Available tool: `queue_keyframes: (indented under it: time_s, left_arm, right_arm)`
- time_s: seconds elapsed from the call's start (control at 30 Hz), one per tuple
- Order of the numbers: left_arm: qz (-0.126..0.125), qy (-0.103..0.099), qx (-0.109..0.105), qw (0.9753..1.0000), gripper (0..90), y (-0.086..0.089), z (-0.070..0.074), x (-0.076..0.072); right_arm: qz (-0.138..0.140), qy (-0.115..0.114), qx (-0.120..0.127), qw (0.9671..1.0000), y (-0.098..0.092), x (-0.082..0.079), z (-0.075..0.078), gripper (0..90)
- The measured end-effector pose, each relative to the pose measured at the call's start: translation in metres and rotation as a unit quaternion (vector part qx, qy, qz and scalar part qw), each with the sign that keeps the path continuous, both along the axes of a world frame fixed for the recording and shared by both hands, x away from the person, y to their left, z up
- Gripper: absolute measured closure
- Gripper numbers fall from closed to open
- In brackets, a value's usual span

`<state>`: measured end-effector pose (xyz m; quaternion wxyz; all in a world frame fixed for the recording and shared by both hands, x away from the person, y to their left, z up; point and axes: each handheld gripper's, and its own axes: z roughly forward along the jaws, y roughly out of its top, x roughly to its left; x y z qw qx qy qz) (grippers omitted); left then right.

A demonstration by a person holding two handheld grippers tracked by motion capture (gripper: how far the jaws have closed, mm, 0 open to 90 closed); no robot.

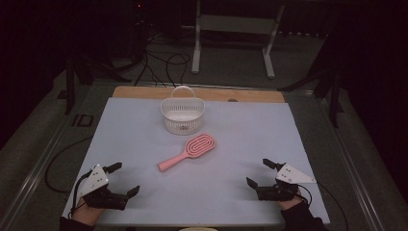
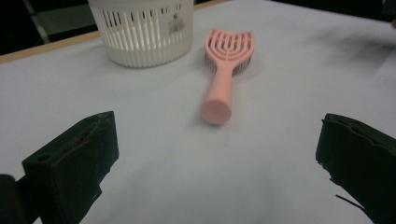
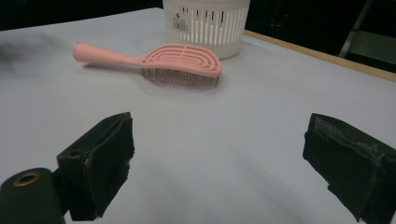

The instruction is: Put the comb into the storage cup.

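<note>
A pink hairbrush lies bristles down in the middle of the white table cover, its handle pointing toward the near left. Just behind it stands a white slatted basket with a thin handle. My left gripper rests open at the near left corner, nothing between its jaws. From the left gripper view the hairbrush lies ahead, handle end nearest, and the basket is behind it. My right gripper sits open at the near right. Its view shows the hairbrush side-on and the basket beyond.
The white cover spans most of a wooden table whose far edge shows bare. Dark floor with cables and a metal stand lie beyond. Wide open cover separates the grippers from the brush.
</note>
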<state>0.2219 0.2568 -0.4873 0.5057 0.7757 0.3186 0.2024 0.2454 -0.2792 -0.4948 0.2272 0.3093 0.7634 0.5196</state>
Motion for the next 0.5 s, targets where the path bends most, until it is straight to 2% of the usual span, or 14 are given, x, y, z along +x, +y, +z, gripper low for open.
queue_keyframes:
  time_s: [0.27,0.33,0.5]
  left_arm:
    - [-0.007,0.003,0.001,1.0000,0.4,-0.001,0.013,0.003]
    - [-0.011,0.004,0.009,0.9999,0.4,-0.001,0.019,0.005]
    - [-0.019,0.006,0.010,0.9997,0.4,-0.002,0.028,0.008]
  right_arm:
    - [-0.001,-0.003,0.004,1.0000,0.002,-0.001,0.001,8.4]
    - [-0.002,-0.003,0.005,1.0000,0.002,-0.001,0.001,8.4]
    - [-0.003,-0.003,0.008,1.0000,0.001,0.000,0.001,8.4]
